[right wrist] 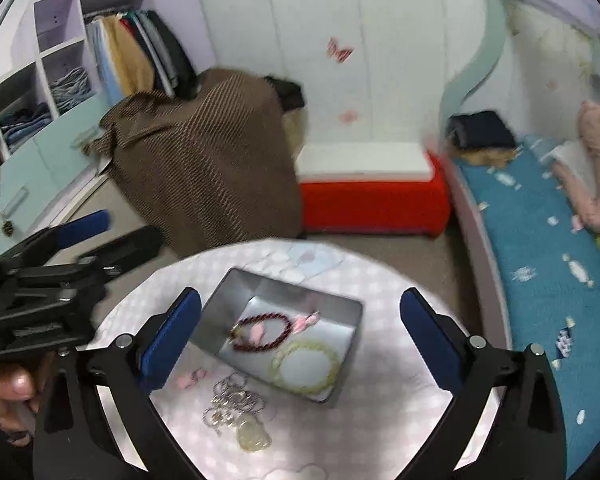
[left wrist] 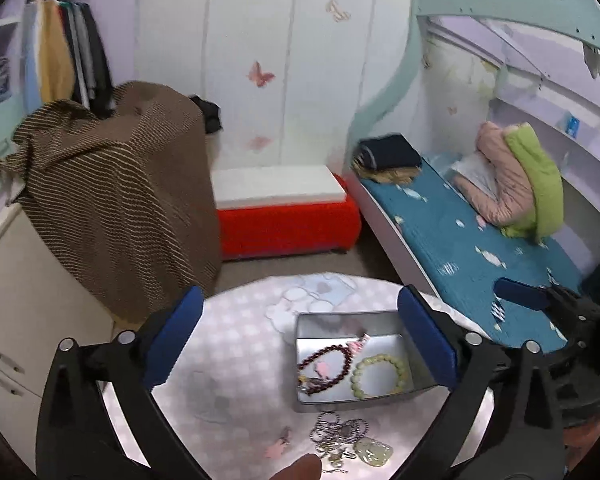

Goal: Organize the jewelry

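Observation:
A grey metal tin stands on a round table with a pink-white cloth. Inside lie a dark red bead bracelet, a pale green bead bracelet and small pink clips. In front of the tin lie a silver chain with a pale jade pendant and a pink clip. My left gripper is open and empty above the table. My right gripper is open and empty over the tin.
A brown striped cloth covers furniture behind the table. A red bench with a white top stands by the wall. A bed with a blue cover is at the right. Cabinets and shelves stand at the left.

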`<state>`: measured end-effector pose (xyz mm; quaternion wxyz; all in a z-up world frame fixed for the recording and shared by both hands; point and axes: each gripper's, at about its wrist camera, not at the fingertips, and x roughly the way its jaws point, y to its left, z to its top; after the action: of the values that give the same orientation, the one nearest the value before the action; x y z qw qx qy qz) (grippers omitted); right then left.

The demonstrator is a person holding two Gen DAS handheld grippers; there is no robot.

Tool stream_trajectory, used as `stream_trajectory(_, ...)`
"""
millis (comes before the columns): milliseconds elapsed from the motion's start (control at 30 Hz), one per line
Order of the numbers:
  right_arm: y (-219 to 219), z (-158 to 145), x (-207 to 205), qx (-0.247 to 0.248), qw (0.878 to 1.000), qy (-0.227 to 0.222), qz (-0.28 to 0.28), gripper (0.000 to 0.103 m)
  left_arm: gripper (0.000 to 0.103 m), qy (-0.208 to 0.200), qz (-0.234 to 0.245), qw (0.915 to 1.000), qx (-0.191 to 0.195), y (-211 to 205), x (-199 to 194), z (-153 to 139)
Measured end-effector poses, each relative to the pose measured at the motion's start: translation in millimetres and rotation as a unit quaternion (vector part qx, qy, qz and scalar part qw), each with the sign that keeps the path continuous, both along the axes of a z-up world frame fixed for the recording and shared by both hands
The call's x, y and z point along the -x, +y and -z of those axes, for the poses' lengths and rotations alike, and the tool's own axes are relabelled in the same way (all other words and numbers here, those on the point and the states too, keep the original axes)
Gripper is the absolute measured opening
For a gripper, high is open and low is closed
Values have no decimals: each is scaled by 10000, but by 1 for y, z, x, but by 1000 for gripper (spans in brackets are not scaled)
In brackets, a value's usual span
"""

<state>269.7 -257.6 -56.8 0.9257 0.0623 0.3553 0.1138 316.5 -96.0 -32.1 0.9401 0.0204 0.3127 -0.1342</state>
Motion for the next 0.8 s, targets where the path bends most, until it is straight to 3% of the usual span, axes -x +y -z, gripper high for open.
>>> stream_trajectory(367, -2, -25, 33, 74, 9974, -477, 529, 96, 98, -767, -359, 9962, -184, 23, 62, -37)
stream_trajectory(800, 7, -57, 92, 214, 9903, -1068, 859, 96, 98, -1121, -564, 9921, -34, 47, 125, -60)
